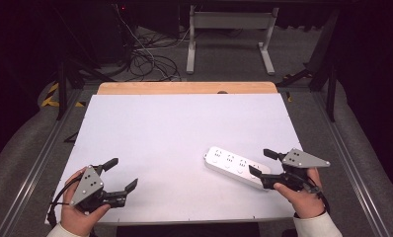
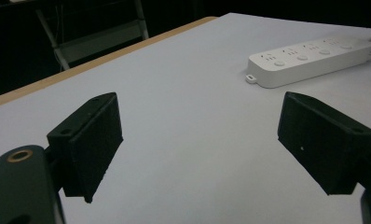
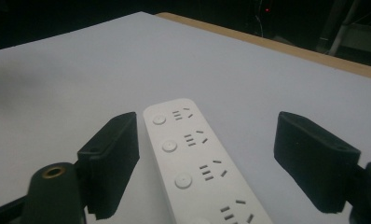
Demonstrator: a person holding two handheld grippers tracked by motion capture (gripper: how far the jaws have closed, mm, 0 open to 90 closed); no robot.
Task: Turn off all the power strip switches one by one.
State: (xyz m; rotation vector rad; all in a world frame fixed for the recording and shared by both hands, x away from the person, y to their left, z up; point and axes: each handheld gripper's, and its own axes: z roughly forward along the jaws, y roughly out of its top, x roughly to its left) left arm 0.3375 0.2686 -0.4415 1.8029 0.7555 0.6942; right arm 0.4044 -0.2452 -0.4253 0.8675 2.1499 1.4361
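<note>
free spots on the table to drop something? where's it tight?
Bare: the far half up to the wooden edge, and the centre between the left gripper and the power strip. Tight: the near-right corner, where the open right gripper straddles the strip's end.

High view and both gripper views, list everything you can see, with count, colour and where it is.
power strip: one, white, flat on the table's right near part, between the right gripper's open jaws
table: one, white top with a wooden far edge
cables: a tangle, dark and white, on the floor beyond the table
metal frame: one, pale grey, on the floor behind
left gripper: one, black, near left corner, open
right gripper: one, black, open
hands: two, holding the grippers
</note>
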